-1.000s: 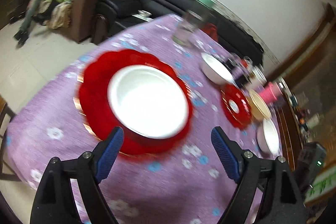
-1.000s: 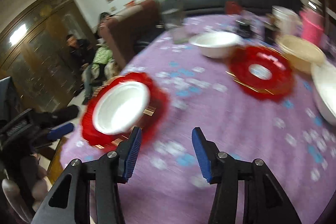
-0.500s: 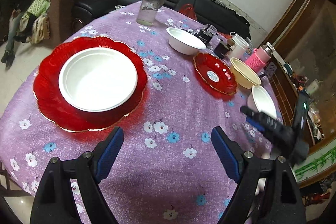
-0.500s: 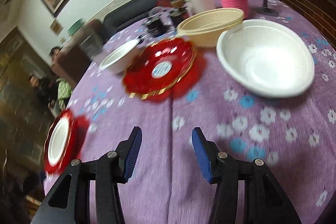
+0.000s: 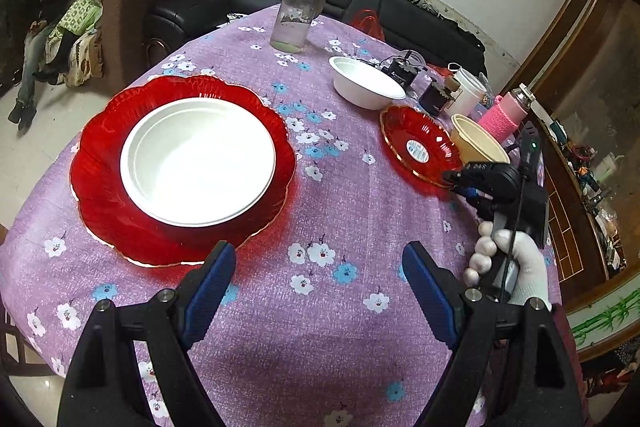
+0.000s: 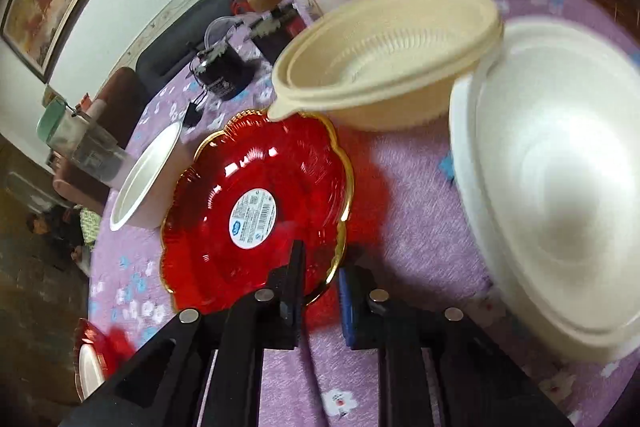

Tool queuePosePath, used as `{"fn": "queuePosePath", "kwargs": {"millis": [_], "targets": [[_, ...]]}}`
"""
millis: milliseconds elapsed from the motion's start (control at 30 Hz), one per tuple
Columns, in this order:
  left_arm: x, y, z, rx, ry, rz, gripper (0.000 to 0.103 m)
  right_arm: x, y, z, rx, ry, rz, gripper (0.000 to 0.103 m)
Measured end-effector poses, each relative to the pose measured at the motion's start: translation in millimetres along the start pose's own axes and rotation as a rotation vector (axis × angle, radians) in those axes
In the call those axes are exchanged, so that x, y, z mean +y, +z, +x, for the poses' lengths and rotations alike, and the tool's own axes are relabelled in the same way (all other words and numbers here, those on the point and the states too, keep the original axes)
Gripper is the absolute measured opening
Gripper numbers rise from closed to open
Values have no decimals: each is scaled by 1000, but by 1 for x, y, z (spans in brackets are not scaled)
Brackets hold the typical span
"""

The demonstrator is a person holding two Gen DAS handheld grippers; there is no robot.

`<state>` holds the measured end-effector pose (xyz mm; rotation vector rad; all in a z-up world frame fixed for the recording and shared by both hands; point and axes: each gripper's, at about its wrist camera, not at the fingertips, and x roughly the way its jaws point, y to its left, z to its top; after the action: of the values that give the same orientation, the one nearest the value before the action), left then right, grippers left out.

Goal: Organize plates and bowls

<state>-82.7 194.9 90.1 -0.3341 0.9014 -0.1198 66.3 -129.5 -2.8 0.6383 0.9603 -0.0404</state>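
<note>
My right gripper (image 6: 320,279) has just been closing, and in the right wrist view its jaws now sit pinched on the gold-edged rim of the small red plate (image 6: 256,215), at the plate's 5 o'clock edge. So that plate lies straight ahead and slightly toward 11 o'clock from the fingertips, flat on the purple counter (image 6: 404,211). The view is blurry, but the rim does look caught between the pads.

Around it: the cream bowl (image 6: 384,63) sits at about 1 o'clock, its lip just over the plate's far edge, and the white bowl (image 6: 560,179) is at 3 o'clock, close by.

My left gripper (image 5: 320,287) hangs wide open with nothing in it. The big red plate (image 5: 100,167) carrying the white plate (image 5: 198,161) is at its 10 o'clock, near its left finger.

The right hand is clearly the nearer one to the small plate. My guess is the move ahead hinges on carrying it toward 9 o'clock, over to that stack, without clipping the cream bowl.
</note>
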Motion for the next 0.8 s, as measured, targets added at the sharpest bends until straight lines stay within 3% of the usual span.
{"fn": "queuePosePath", "kwargs": {"millis": [200, 400, 667, 700, 767, 800], "targets": [[-11, 6, 8, 11, -2, 34, 85, -5, -33, -31, 84, 38, -81, 14], [-36, 7, 31, 52, -5, 96, 85, -36, -78, -77, 200, 57, -161, 14], [-84, -1, 91, 144, -36, 198, 84, -59, -99, -101, 146, -9, -241, 15], [-88, -2, 101, 159, -21, 207, 81, -58, -97, -102, 141, -11, -248, 15], [-92, -2, 118, 189, -16, 208, 65, -55, -98, -105, 126, -14, -263, 19], [-92, -3, 123, 201, -21, 205, 64, -55, -99, -105, 123, -9, -262, 21]]}}
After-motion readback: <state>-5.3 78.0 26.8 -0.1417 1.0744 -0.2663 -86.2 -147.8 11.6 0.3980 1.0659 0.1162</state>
